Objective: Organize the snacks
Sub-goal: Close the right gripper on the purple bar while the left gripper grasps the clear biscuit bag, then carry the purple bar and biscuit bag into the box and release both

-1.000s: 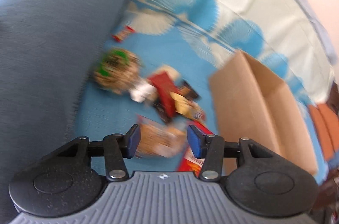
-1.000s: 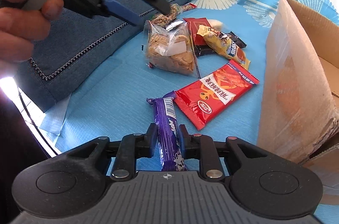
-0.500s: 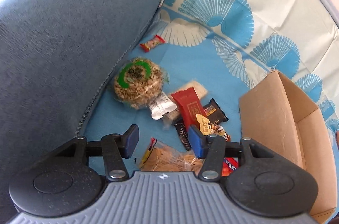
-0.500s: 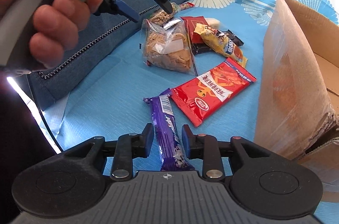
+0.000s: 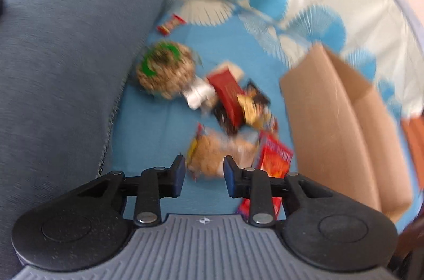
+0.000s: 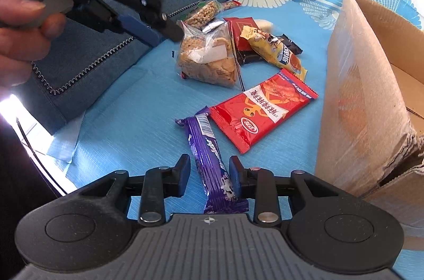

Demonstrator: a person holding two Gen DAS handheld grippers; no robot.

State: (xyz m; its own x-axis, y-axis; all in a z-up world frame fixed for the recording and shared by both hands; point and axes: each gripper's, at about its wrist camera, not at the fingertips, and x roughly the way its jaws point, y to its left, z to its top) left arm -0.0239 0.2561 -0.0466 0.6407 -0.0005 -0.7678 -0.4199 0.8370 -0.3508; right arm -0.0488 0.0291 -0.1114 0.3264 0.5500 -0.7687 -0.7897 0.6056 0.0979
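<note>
A blue sofa cushion (image 6: 87,52) borders a fan-patterned blue cloth (image 6: 127,121) in daylight.

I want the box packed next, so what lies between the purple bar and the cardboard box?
In the right wrist view, the red packet lies between the purple bar and the cardboard box; otherwise just bare blue cloth.

A purple bar (image 6: 209,155) is seen lying between the parted jaws of the right gripper (image 6: 209,171), with a red packet (image 6: 262,107) just beyond that bar and a cardboard box (image 6: 365,100) to its right.
</note>
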